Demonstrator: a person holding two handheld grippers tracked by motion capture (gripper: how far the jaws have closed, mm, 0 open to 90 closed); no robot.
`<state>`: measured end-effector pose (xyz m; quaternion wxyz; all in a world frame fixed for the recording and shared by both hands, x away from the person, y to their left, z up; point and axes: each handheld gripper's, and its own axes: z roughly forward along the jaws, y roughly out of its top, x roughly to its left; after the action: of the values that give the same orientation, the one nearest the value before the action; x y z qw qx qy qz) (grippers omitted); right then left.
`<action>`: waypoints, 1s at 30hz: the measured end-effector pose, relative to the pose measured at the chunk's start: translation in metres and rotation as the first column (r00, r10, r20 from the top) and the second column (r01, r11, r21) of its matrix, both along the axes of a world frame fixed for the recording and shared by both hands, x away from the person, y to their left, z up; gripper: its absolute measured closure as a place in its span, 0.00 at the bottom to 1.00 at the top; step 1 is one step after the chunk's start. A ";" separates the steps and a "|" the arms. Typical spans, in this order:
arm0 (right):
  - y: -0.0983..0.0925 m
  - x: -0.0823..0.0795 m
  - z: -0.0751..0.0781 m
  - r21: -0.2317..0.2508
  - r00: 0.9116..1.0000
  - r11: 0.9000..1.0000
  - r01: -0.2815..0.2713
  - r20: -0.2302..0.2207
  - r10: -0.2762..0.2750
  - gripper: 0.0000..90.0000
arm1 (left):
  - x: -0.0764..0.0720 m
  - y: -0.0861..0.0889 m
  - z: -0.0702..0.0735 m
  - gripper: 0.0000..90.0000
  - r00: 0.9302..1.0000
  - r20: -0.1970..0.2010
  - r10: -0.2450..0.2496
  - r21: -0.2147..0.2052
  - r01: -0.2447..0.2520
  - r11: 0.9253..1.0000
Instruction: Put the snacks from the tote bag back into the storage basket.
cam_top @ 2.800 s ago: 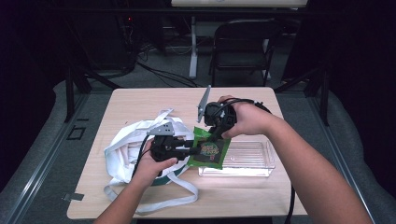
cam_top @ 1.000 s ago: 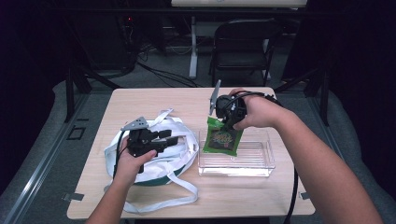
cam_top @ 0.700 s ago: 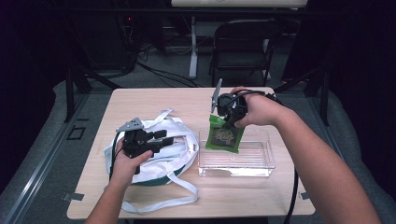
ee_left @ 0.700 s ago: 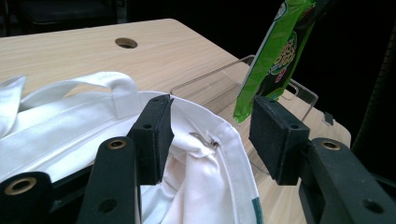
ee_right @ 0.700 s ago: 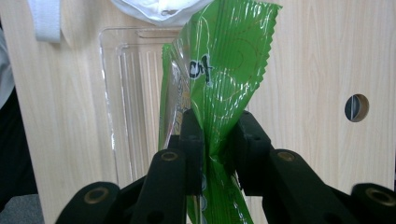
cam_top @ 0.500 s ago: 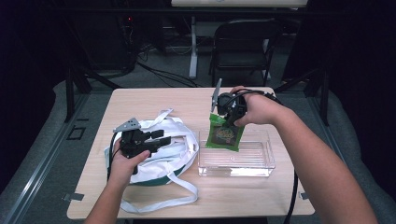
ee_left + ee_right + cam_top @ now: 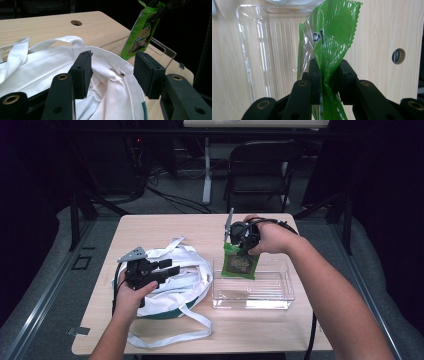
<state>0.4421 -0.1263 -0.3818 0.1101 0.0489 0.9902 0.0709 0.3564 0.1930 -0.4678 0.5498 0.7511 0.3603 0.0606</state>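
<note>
Overhead light falls on the counter (image 7: 165,227); room beyond it nearly black. Shadows soft and short. Clear plastic box (image 7: 272,296) shows pale glare streaks. High view slightly soft, low detail. Both gripper views sharp on near black fingers (image 7: 314,75); green packet (image 7: 332,32) glossy with highlights.

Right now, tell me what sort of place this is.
Likely a lab or office workspace set up for recording: a wooden table with a cable hole, a folding chair behind it, and cables trailing over a grey carpeted floor amid dark surroundings.
</note>
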 end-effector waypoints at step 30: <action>0.026 0.018 -0.030 -0.037 0.997 0.998 -0.042 0.061 0.045 0.83 | 0.001 0.004 -0.002 0.54 1.000 -0.004 0.019 -0.003 -0.019 1.000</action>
<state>0.4599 -0.1002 -0.4114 0.1399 0.0232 0.9883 0.0569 0.3576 0.1967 -0.4698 0.5498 0.7468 0.3687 0.0636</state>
